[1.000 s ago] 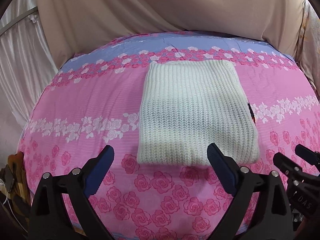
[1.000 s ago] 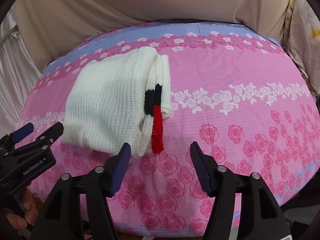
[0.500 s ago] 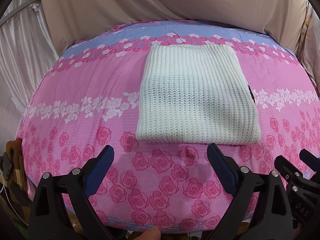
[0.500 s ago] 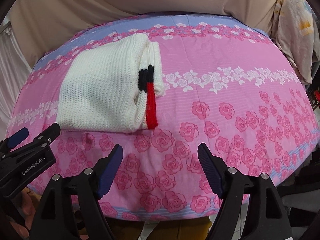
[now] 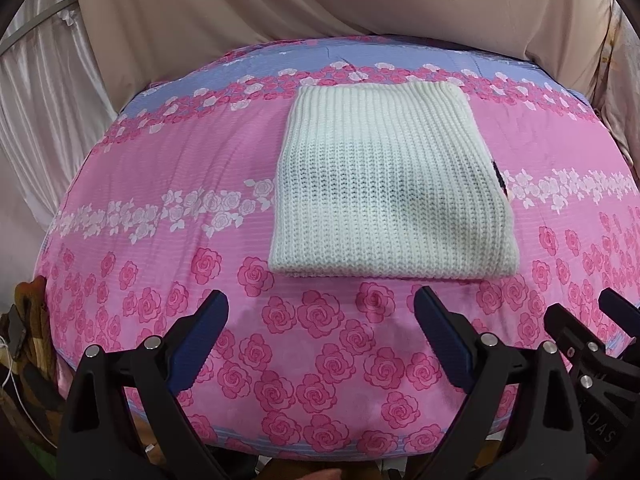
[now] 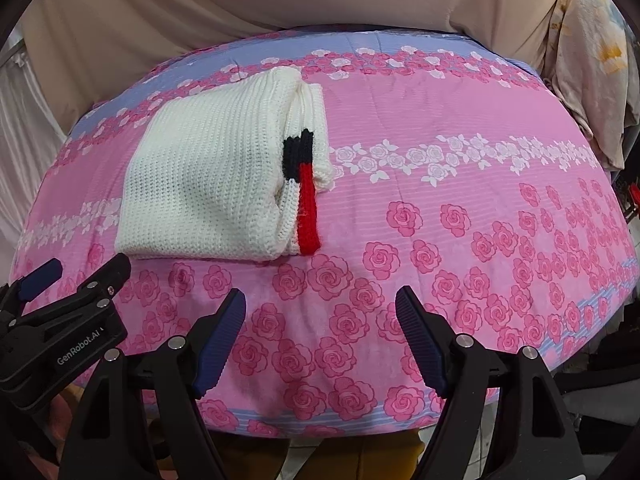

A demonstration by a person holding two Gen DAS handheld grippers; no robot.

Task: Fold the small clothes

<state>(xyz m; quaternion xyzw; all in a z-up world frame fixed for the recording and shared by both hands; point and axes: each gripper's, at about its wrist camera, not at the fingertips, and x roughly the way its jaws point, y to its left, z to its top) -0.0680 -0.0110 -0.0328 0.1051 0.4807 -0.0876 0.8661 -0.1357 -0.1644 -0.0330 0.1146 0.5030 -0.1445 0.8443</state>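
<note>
White knit [image 5: 392,184] folded, beyond both tongs [image 6: 320,336]

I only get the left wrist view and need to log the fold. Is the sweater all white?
Observer: No. The right view shows a black and red strip along the sweater's right edge.
Operator: Is that strip tucked in?
Observer: No, the red end lies out on the bedspread.
Operator: Right gripper holding anything?
Observer: No. The right gripper is empty; its jaws have just been opening, short of the sweater.
</note>
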